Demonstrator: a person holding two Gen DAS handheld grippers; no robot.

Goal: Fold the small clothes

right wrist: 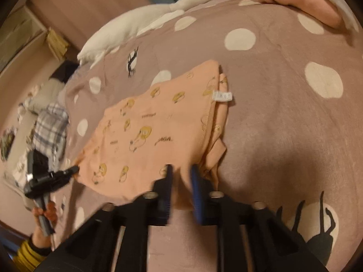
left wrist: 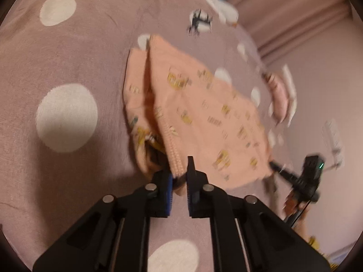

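A small peach garment [left wrist: 199,113] with yellow cartoon prints lies partly folded on a mauve polka-dot bedspread [left wrist: 68,68]. My left gripper [left wrist: 179,176] is shut on its ribbed hem at the near corner. My right gripper [right wrist: 181,176] pinches the garment's [right wrist: 154,131] near edge between its blue pads; it also shows in the left wrist view [left wrist: 275,166] at the garment's right corner. The left gripper shows in the right wrist view [right wrist: 72,171] holding the left corner. A white label [right wrist: 223,96] sticks out at the folded side.
A white goose plush [right wrist: 145,20] lies along the bedspread's [right wrist: 283,124] far edge. A pink pillow [right wrist: 301,2] sits at the far right. A plaid cloth [right wrist: 51,127] and other items lie off the bed's left side.
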